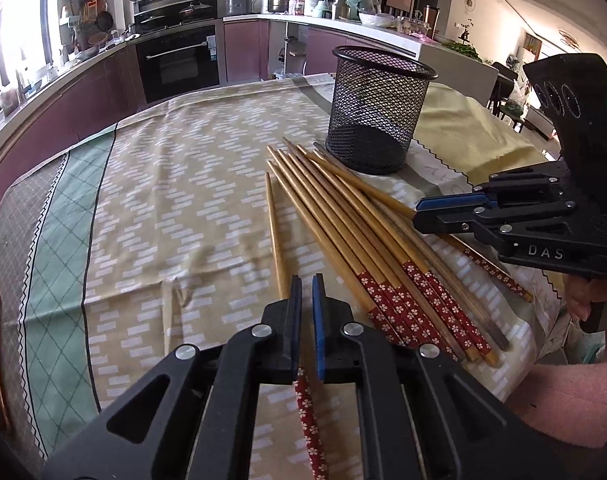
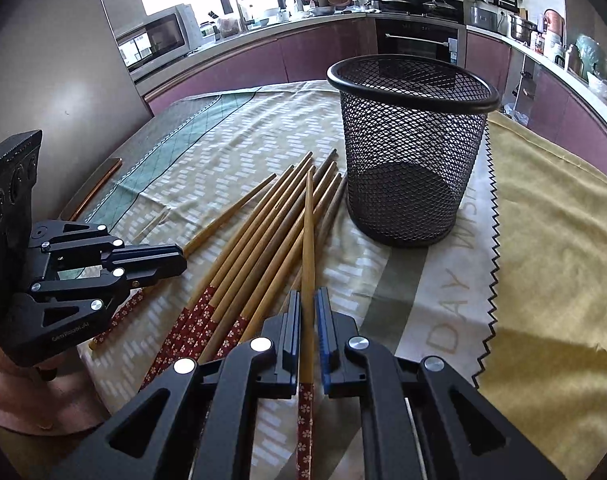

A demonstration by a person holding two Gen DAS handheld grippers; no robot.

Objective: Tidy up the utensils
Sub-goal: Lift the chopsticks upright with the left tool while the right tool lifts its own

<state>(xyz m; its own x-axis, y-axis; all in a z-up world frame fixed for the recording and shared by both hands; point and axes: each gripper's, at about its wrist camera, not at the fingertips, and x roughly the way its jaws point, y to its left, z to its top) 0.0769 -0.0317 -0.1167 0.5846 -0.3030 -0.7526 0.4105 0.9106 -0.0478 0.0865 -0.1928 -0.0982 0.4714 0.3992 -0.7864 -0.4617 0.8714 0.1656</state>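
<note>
Right gripper (image 2: 307,312) clamps one chopstick (image 2: 308,240) beside the mesh holder (image 2: 413,152)

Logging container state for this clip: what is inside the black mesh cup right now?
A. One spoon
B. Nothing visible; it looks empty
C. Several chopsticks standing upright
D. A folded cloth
B: through the mesh cup only its bare dark bottom shows, while the chopsticks lie on the tablecloth beside it, one held in each of the left gripper and right gripper.
</note>
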